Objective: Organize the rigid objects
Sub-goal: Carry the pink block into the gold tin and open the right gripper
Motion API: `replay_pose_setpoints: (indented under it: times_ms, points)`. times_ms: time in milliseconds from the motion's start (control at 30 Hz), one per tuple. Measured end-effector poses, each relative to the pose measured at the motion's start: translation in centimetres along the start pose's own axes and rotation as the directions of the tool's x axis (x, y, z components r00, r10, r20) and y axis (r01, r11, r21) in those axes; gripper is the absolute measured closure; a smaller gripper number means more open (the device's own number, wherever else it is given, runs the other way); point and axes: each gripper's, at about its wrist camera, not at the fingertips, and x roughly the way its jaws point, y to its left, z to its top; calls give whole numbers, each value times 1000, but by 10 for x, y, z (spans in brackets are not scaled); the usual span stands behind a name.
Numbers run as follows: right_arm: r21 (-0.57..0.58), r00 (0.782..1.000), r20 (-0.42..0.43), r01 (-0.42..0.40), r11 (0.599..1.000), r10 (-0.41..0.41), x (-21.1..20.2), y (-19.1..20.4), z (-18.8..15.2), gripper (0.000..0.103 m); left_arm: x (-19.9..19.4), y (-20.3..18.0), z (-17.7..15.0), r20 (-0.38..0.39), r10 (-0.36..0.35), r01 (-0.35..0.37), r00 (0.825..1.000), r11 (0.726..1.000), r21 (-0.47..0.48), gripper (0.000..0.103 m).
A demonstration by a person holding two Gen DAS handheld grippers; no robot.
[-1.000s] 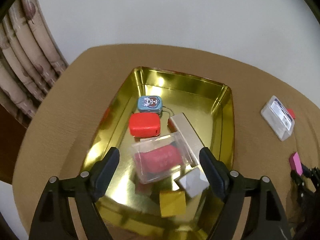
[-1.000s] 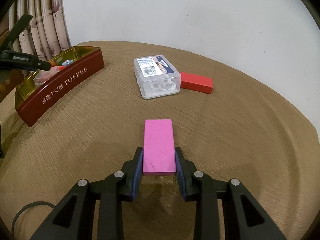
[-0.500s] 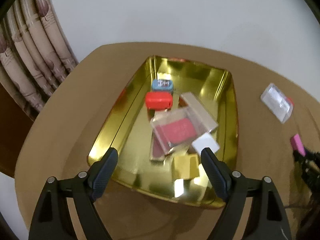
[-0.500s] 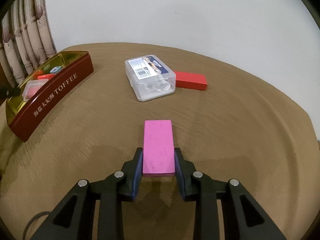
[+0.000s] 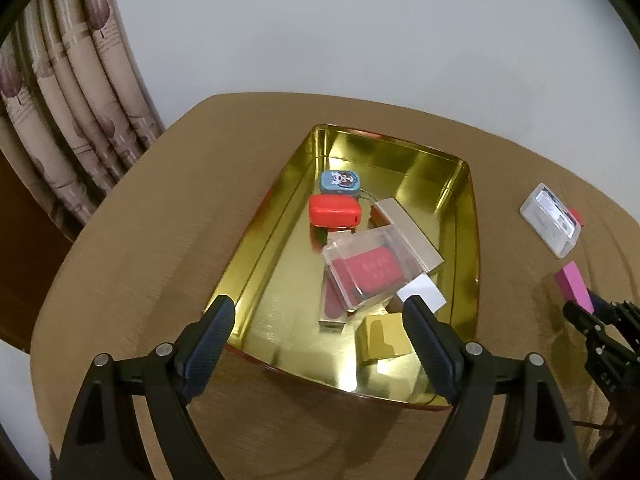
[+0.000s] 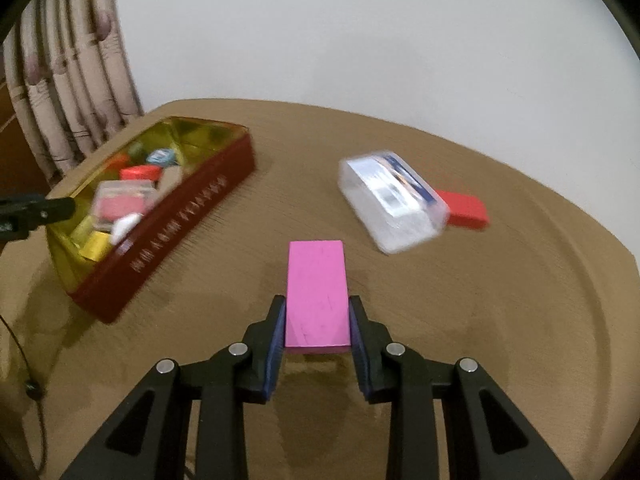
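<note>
My right gripper [image 6: 317, 316] is shut on a pink block [image 6: 317, 296] and holds it above the brown table; the block also shows in the left wrist view [image 5: 576, 286]. A gold tin with red sides [image 6: 188, 208] lies to its left, its rim in the left wrist view [image 5: 474, 240]. The tin holds a clear case with a red insert [image 5: 370, 266], a red box [image 5: 334, 211], a small blue tin [image 5: 339, 182] and several gold and white boxes. My left gripper [image 5: 320, 336] is open and empty above the tin's near end.
A clear plastic box with a label [image 6: 394, 206] lies on the table right of the tin, a red block [image 6: 466, 210] just behind it. Curtains [image 5: 72, 92] hang at the left. The round table edge [image 6: 616, 256] curves at the right. A white wall is behind.
My left gripper has lifted and drawn back from the tin, still open. My right gripper has risen and turned left with the pink block, so the tin is nearer in its view.
</note>
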Motion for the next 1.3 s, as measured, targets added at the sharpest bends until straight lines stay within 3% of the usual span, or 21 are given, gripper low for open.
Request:
replay_pose_setpoints:
  times_ms: [467, 900, 1300]
  points:
    - [-114, 996, 40, -72, 991, 77, -8, 68, 45, 73, -1, 34, 10, 8, 9, -8, 1000, 995, -104, 18]
    - [-171, 990, 38, -128, 977, 136, 19, 120, 79, 73, 4, 80, 16, 0, 54, -53, 999, 978, -203, 18]
    - [-182, 996, -6, -84, 980, 84, 60, 137, 97, 73, 7, 85, 16, -6, 31, -32, 999, 974, -222, 18]
